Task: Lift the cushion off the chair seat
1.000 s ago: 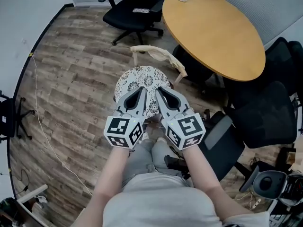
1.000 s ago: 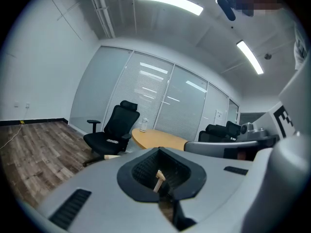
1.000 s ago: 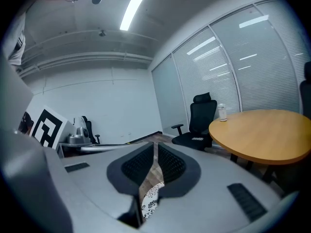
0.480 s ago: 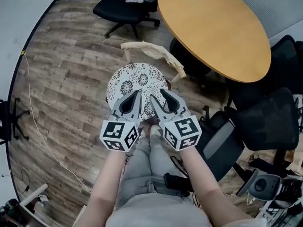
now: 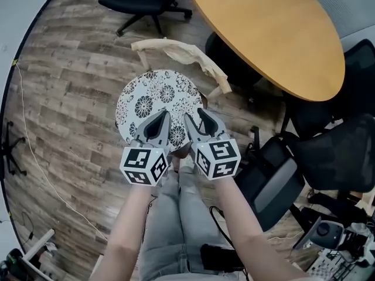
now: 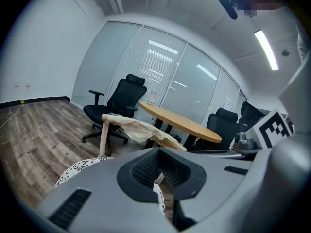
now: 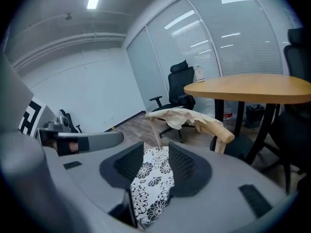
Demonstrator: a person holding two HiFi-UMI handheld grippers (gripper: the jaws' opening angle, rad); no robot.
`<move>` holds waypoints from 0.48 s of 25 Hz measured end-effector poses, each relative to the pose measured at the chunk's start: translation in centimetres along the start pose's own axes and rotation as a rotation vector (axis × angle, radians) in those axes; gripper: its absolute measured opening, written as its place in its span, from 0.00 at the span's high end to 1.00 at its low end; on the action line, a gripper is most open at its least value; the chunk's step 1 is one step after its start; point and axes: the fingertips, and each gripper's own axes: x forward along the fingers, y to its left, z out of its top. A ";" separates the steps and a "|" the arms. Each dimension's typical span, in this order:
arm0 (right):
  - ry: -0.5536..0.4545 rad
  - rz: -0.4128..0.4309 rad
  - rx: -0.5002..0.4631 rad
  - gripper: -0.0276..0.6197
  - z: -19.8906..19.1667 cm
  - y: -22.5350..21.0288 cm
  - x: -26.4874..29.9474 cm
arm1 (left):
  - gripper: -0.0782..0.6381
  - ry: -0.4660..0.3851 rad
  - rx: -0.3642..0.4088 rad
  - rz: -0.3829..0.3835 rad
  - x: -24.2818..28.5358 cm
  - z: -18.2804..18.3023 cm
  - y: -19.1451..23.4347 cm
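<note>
at the lower left of centre in the head view my left gripper [image 5: 164, 113] has its jaws together with nothing in them, the tip poised over the near rim of the cushion [image 5: 153, 95]. the cushion is a round black-and-white flowered pad lying flat on the chair seat in the middle of the frame, with a pale cloth [image 5: 186, 56] draped over the chair back above it. just right of that, my right gripper [image 5: 194, 113] has its jaws apart; in its own view the flowered fabric shows through the gap, though the pads are not on it yet. further right, the round wooden table [image 5: 275, 34] fills the upper right corner, well clear of the cushion. i judge the cushion light, soft and apt to sag or fold if lifted from one spot, so i would pinch the near rim at two places, one gripper each side. i cannot tell whether ties fasten it to the chair.
</note>
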 end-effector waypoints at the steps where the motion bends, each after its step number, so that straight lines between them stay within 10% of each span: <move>1: 0.011 -0.005 -0.002 0.70 -1.0 -0.6 0.6 | 0.89 0.010 -0.002 -0.003 0.5 -0.9 0.2; 12: 0.141 -0.101 0.077 0.61 -11.1 -8.8 6.4 | 0.89 0.083 -0.036 0.003 5.7 -8.8 2.9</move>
